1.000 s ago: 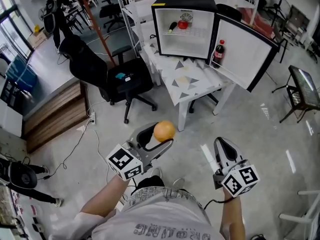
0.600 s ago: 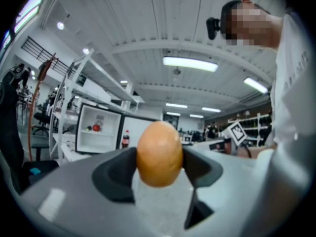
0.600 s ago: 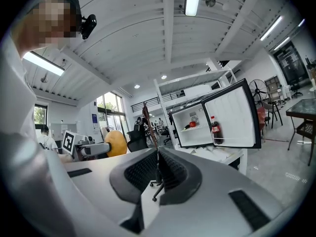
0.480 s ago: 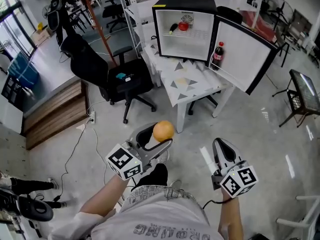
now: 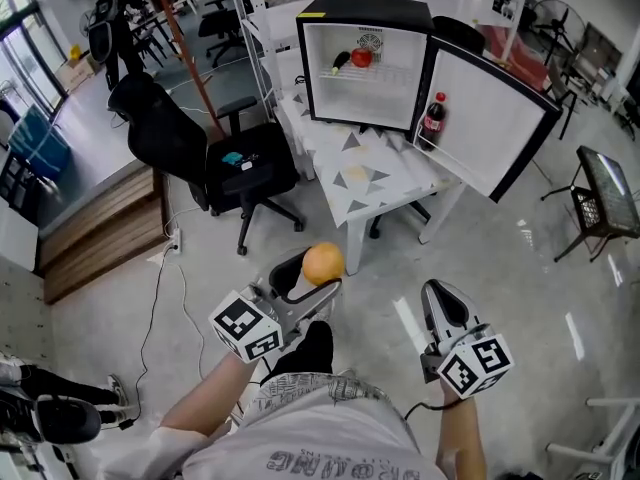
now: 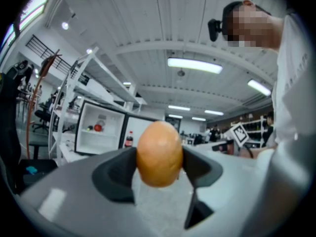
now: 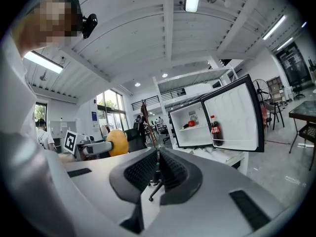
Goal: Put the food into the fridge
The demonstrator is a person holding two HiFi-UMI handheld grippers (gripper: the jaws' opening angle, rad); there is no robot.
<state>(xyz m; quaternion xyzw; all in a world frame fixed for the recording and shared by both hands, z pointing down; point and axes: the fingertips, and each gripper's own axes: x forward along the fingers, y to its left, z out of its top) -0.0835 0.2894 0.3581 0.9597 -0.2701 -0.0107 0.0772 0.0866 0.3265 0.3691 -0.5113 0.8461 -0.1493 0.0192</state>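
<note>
Orange point(image 5: 323, 264): near, mid-floor, in the left gripper point(image 5: 308, 286), well short of the fridge point(image 5: 368, 10) on the far table point(image 5: 372, 178).
Left fingers point(image 6: 118, 172): spread wide, pads pressed on both sides of the orange.
Other hand: the right gripper point(image 5: 443, 303) has its jaws together, nothing in them.
Handling: looks firm, fairly light and smooth-skinned. It would likely roll once set down, and bruise if squeezed hard.
Hold: across the widest part, as now, seems best.
Axis: slightly egg-shaped in the left gripper view, long axis upright between the jaws, with no end that points anywhere.
Fridge: door point(image 5: 492, 118) swung open to the right; a red item point(image 5: 361, 57) on the shelf, room below it.
</note>
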